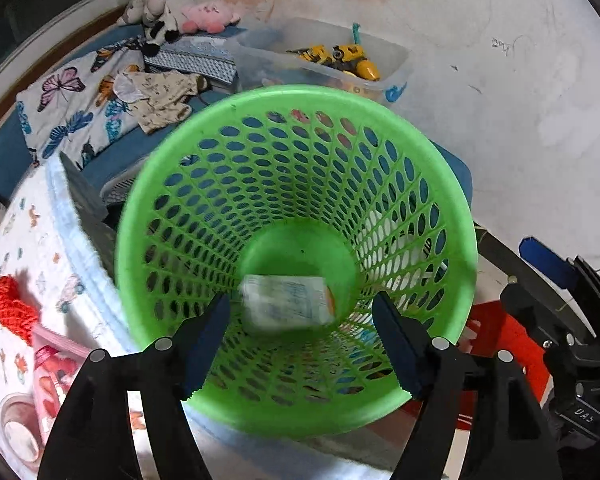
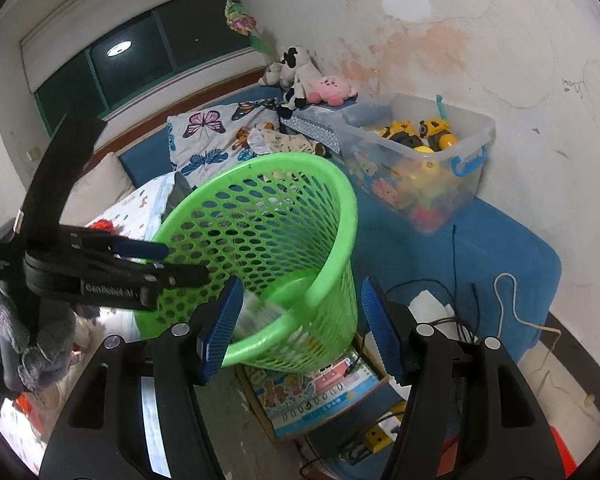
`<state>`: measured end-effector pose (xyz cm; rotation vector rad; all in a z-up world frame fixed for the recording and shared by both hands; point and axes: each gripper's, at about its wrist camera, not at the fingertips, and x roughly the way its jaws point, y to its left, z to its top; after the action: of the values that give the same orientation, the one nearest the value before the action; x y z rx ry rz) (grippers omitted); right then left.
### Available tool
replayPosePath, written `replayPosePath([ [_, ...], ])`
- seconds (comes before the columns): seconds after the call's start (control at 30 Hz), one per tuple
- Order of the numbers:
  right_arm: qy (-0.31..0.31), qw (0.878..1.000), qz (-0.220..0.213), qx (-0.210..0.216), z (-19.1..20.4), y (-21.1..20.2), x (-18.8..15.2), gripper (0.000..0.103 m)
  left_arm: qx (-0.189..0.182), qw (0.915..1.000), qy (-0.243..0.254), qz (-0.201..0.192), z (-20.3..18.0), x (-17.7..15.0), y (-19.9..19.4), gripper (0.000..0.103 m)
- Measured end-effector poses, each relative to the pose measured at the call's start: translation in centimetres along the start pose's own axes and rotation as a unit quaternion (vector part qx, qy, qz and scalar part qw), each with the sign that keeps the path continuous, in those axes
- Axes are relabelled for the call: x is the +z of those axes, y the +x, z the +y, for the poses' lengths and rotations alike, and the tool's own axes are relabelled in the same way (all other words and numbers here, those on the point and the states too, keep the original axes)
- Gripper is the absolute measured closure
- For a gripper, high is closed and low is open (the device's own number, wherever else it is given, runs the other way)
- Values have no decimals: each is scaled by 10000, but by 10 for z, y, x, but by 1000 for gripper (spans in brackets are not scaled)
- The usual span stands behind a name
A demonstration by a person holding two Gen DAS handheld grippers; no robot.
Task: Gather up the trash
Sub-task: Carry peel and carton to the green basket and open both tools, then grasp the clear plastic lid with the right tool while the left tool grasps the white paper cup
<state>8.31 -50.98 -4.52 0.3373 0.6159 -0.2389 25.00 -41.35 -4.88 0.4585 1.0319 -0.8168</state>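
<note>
A green mesh waste basket [image 1: 292, 416] fills the left wrist view, seen from above its mouth. A blurred white and orange wrapper [image 1: 288, 300] is inside it, near the bottom. My left gripper [image 1: 300, 324] is open and empty just above the basket's near rim. In the right wrist view the basket [image 2: 268, 240] is tilted and my right gripper [image 2: 300, 316] is open around its near rim, apart from it. The left gripper [image 2: 148, 264] shows there at the basket's left side. The blurred wrapper [image 2: 256, 312] shows inside the basket.
A clear plastic bin of yellow toys [image 2: 420, 160] stands on the blue mattress [image 2: 480, 248] by the wall. Plush toys [image 2: 304, 80] and a butterfly pillow [image 2: 208, 136] lie behind. Cables, a box [image 2: 316, 396] and a red thing [image 1: 500, 340] lie below the basket. A printed blanket [image 1: 28, 260] lies at left.
</note>
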Motion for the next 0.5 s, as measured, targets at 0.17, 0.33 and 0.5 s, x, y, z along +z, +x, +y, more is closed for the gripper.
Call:
replayPosePath([
  [0.17, -44, 9999, -6, 131, 9, -12, -8, 41, 126, 9989, -89, -433, 14, -6, -42, 32],
  [0.33, -153, 9993, -24, 349, 30, -28, -17, 38, 535, 9944, -113, -908, 27, -27, -94, 32],
  [0.5, -333, 9980, -23, 545, 56, -39, -24, 36, 728, 9880, -277, -1331, 44, -61, -147, 32],
])
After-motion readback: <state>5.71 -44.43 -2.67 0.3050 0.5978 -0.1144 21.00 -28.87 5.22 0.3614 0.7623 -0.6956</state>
